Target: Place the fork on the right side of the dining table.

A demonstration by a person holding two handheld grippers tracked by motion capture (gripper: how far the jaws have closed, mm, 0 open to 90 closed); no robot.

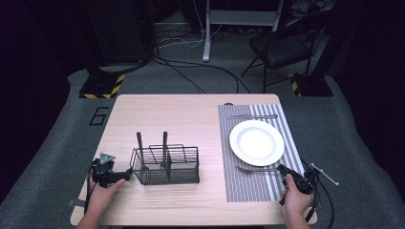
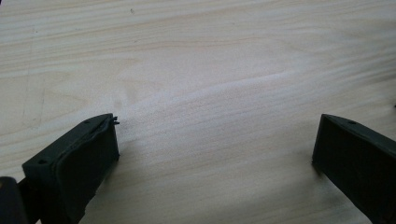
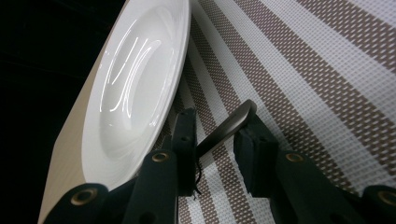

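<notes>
On the striped placemat [image 3: 299,60] beside the white plate [image 3: 135,88], we saw the right hand-held gripper [image 3: 215,140] with jaws narrowly apart around a fork [image 1: 255,168] handle, contact unclear, its tines hidden, while the left hand-held gripper [image 2: 215,140] gaped over bare worktop [image 2: 196,70].

Both forearms are bare. Each hand-held gripper [image 1: 128,172] [image 1: 281,168] is black with blocky jaws; brass-ringed screw holes mark the right, a grey three-cornered plate tops the left.
</notes>
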